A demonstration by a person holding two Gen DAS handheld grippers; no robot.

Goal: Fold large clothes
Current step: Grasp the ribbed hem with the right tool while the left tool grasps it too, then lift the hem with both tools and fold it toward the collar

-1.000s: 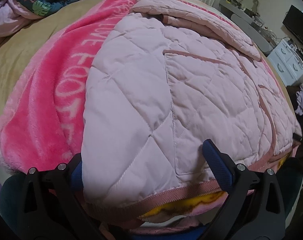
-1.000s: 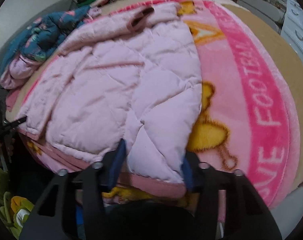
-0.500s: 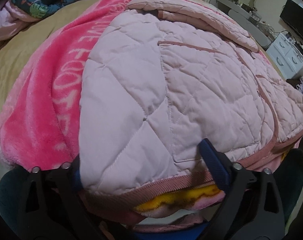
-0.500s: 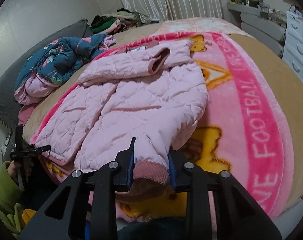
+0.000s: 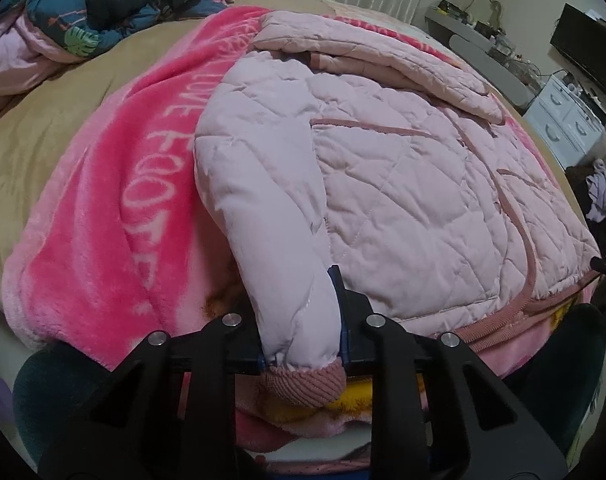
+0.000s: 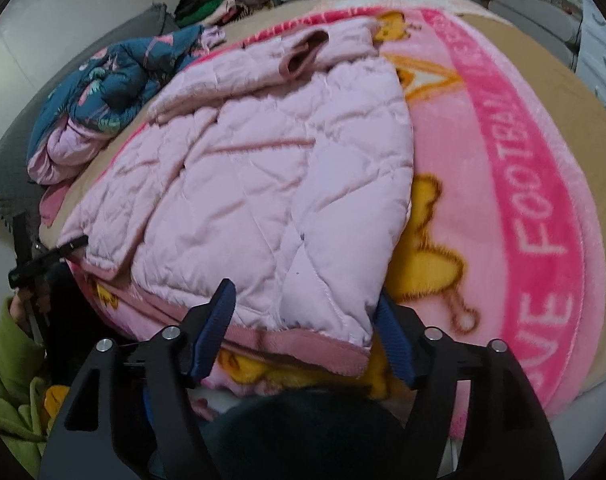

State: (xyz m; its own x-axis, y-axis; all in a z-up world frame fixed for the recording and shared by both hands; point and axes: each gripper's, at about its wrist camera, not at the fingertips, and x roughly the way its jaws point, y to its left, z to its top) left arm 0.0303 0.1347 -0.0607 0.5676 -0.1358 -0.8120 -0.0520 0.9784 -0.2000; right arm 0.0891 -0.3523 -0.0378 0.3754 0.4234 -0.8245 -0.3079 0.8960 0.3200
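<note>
1. On the pink blanket [image 5: 103,240] lies the quilted pink jacket [image 5: 403,184], spread flat.
2. At the jacket's near edge, the left gripper [image 5: 303,332] is closing, pinching the sleeve cuff [image 5: 303,384].
3. Beside the jacket's hem, the right gripper [image 6: 303,336] is opening, pads clear of the fabric.

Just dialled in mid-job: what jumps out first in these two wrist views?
A pale pink quilted jacket lies spread on a bright pink plush blanket with white lettering that covers the bed. The left gripper is closing on the jacket's sleeve end, just above its ribbed cuff, while the right gripper is opening around the jacket's near corner. A crumpled dark teal patterned quilt sits at the far side.
</note>
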